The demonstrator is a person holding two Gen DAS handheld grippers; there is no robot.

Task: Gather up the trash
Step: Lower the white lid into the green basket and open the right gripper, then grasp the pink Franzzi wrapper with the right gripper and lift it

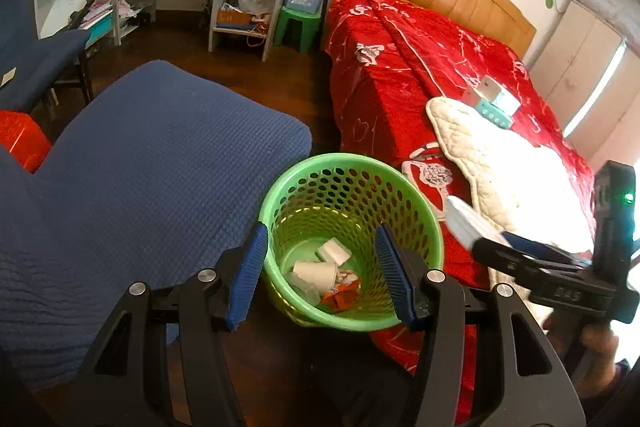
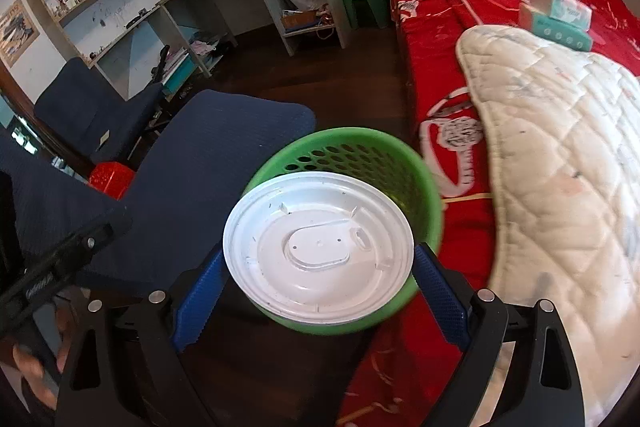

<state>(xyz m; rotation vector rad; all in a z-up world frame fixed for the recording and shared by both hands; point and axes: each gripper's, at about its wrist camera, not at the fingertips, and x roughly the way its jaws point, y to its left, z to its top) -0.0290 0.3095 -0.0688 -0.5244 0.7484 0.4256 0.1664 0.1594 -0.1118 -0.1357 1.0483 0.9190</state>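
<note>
Right tool (image 2: 320, 267) holds a white plastic lid (image 2: 318, 247) across its width, one blue pad (image 2: 196, 307) on each side of the rim, the lid lying roughly flat and facing the camera. It hangs directly above the green basket (image 2: 424, 203), covering most of the opening from this view. Left tool (image 1: 320, 271) stands wide with nothing between its pads, poised over the same basket (image 1: 280, 195), which the left view shows on the dark floor between the blue cushion (image 1: 152, 167) and the side of the red bed (image 1: 400, 67). Trash already lies in the basket bottom: a white cup (image 1: 314, 273), a white scrap and an orange wrapper (image 1: 340, 295). Judged step: release of the lid into the basket. The lid looks nearly as broad as the basket mouth, so a flat drop may leave it perched on the rim; tipping one edge down before parting the pads should let it slide in. Left tool is best kept clear of the opening. Two boxes (image 2: 560, 15) remain on the bed beside the white quilt (image 2: 560, 147); whether they count as trash cannot be told.
</note>
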